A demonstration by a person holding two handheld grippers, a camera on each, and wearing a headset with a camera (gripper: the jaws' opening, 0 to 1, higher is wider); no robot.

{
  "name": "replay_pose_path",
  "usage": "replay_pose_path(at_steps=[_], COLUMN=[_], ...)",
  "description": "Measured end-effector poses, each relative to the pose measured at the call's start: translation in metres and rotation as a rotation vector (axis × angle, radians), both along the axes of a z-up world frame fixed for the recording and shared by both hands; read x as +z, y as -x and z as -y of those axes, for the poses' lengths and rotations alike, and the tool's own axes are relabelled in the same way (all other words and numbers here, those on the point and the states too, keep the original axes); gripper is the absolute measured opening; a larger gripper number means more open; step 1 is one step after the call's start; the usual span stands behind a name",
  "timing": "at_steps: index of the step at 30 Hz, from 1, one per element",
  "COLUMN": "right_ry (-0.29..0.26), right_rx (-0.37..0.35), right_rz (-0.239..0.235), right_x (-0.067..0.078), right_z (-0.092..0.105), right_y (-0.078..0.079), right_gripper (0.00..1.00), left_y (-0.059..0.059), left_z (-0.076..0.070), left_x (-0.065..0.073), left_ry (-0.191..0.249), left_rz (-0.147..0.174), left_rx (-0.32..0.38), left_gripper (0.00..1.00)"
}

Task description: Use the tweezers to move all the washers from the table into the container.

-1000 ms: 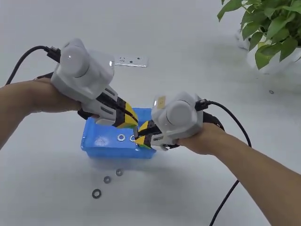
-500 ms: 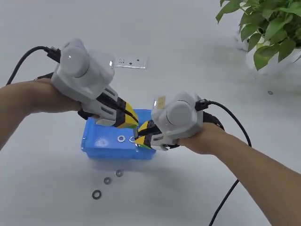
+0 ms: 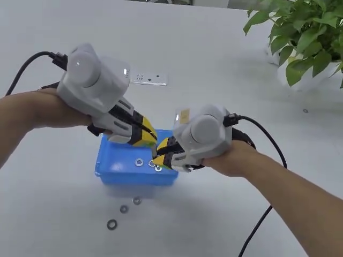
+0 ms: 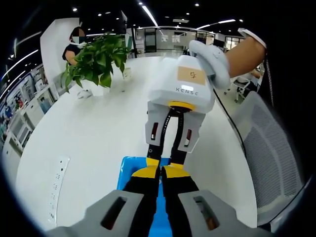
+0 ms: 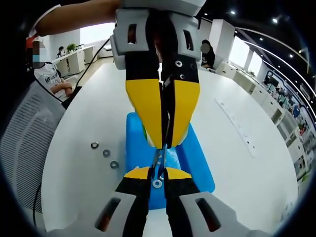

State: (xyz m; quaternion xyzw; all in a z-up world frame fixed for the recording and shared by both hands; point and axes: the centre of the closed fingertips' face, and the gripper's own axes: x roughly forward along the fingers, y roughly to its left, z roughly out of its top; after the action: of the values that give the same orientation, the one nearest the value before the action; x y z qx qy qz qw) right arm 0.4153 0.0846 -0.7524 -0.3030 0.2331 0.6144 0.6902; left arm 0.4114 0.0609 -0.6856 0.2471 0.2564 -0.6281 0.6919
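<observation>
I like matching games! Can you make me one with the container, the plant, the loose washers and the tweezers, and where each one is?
Things:
1 container
2 plant
3 loose washers
4 tweezers

Places:
a green, at the far right of the table
b pinched between yellow fingers
c blue, in the middle of the table
d lying on the table outside the container

Pairs: 1-c, 2-a, 3-d, 4-b

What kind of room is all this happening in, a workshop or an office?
Probably an open-plan office or lab: a big white table with a potted plant, a mesh office chair beside it, and desks under ceiling lights in the background.
</observation>
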Motion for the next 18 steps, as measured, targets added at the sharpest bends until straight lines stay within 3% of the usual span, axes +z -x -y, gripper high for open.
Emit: replay_pose_path(at_steps=[18], right_ry=[-0.029], right_rx=[0.017], right_rz=[0.032], right_x=[0.025], right_z=[-0.01], right_y=[0.021], right_gripper=[0.11], left_y=[0.023], left_z=[-0.009], left_x=[0.022], left_ry=[-0.026], left_rz=[0.03], left_rx=[-0.008], left_gripper=[0.06])
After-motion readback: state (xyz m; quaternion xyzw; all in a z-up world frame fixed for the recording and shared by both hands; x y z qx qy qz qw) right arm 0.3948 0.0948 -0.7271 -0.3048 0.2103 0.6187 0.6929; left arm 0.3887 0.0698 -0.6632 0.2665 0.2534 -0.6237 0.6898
